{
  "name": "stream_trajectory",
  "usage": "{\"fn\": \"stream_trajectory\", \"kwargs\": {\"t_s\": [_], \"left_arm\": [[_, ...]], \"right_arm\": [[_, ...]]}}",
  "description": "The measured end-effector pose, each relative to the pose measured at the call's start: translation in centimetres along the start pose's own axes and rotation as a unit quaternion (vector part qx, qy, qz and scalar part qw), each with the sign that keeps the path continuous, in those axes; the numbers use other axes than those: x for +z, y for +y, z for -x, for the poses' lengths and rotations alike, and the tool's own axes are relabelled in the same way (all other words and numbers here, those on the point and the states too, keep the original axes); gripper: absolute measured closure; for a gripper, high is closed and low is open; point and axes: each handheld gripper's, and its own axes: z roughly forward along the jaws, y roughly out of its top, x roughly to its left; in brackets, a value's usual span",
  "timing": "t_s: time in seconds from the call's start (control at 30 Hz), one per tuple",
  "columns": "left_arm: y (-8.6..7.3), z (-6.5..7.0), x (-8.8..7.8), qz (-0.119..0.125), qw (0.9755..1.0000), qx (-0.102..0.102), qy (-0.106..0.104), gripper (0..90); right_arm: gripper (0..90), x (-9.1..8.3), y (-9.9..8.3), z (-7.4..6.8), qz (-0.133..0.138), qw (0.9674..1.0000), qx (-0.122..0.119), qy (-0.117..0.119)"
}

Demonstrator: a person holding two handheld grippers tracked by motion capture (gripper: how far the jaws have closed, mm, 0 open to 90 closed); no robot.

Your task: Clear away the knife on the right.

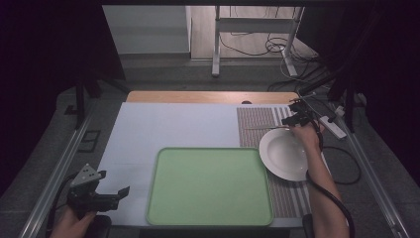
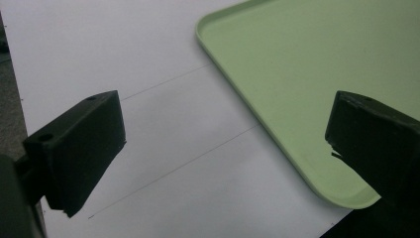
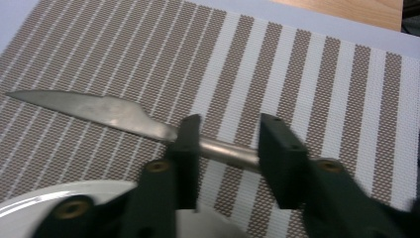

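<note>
Two grippers: right gripper (image 3: 225,144) straddles knife (image 3: 99,111) handle, contact unclear; left gripper (image 2: 223,144) jaws released; plate (image 3: 59,196) cut off.

My right jaws are matt black plastic around a dull, smooth metal knife (image 3: 99,111). The mat (image 3: 307,74) looks coarsely woven; the plate (image 1: 285,154) glossy; the tray (image 2: 307,64) smooth, matt plastic.
</note>
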Motion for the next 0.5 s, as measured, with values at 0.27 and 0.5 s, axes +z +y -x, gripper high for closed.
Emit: {"fn": "stream_trajectory", "kwargs": {"t_s": [0.27, 0.5], "left_arm": [[0.0, 0.0, 0.0, 0.001, 1.0, -0.001, -0.001, 2.3], [-0.1, -0.1, -0.1, 0.003, 1.0, -0.004, -0.002, 2.3]], "right_arm": [[90.0, 1.9, 0.3, 1.5, -0.028, 0.9994, -0.013, -0.015], [90.0, 2.5, -0.3, 2.5, -0.048, 0.9978, -0.014, -0.043]]}}
